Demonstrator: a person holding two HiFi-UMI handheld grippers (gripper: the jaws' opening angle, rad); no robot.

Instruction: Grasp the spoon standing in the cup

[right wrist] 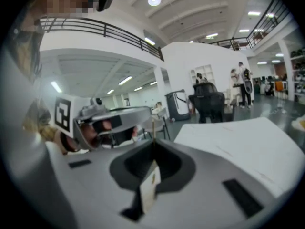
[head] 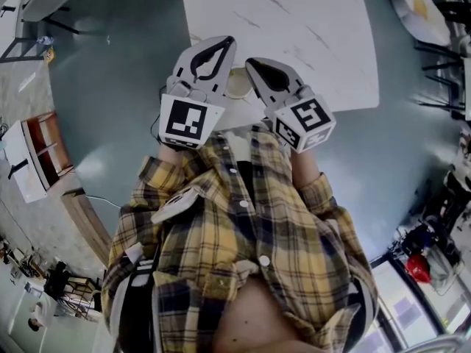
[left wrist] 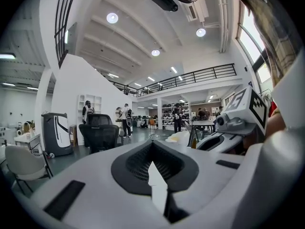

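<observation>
Approach is judged in hand. Left hand-held gripper (head: 228, 44) and right hand-held gripper (head: 252, 65) are held closed, empty, beside the cup (head: 237, 87). Jaws must be opened for the spoon.

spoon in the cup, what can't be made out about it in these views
Cup: head view, mostly covered by the left gripper and right gripper; only a pale rim part shows.
Spoon: head view, not visible; right gripper view, only a thin blurred stick past the shut jaws, possibly its handle.
Cup's inside: no view shows it.
</observation>
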